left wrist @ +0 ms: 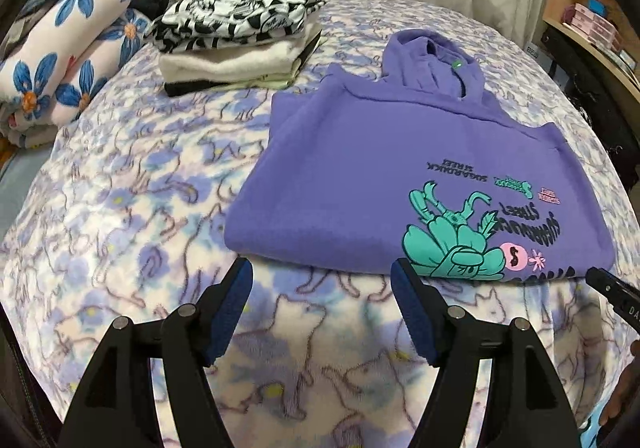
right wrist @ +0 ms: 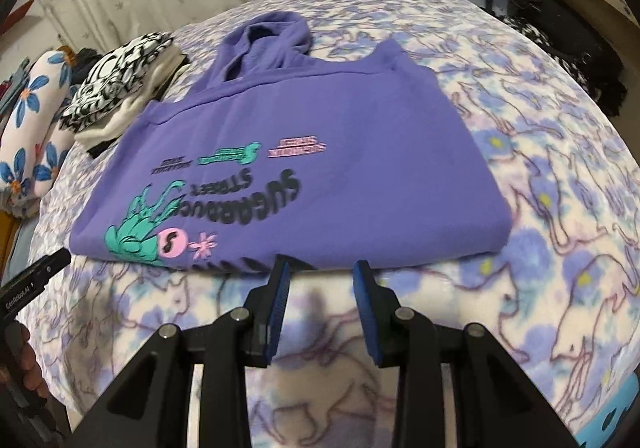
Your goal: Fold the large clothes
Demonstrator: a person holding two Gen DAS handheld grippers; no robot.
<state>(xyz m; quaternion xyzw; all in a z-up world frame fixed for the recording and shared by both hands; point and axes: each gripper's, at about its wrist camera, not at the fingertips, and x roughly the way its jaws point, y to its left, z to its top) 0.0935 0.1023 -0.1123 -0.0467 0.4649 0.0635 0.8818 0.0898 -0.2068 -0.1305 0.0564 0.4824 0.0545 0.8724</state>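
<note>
A purple hoodie (left wrist: pixel 400 152) with a teal and pink print lies folded on the bed, hood pointing away; it also shows in the right wrist view (right wrist: pixel 320 152). My left gripper (left wrist: pixel 322 268) is open and empty, just short of the hoodie's near fold edge at its left part. My right gripper (right wrist: pixel 322 268) is open a smaller way and empty, its tips at the near edge of the hoodie. The tip of the right gripper shows at the right edge of the left wrist view (left wrist: pixel 612 288), and the left one at the left edge of the right wrist view (right wrist: pixel 36 280).
A stack of folded clothes (left wrist: pixel 236 36) topped by a black-and-white piece sits at the far left of the bed. A rolled flowered blanket (left wrist: pixel 68 44) lies left of it. The bed cover (left wrist: pixel 120 208) is purple-patterned fleece. A wooden shelf (left wrist: pixel 592 20) stands at right, a curtain behind.
</note>
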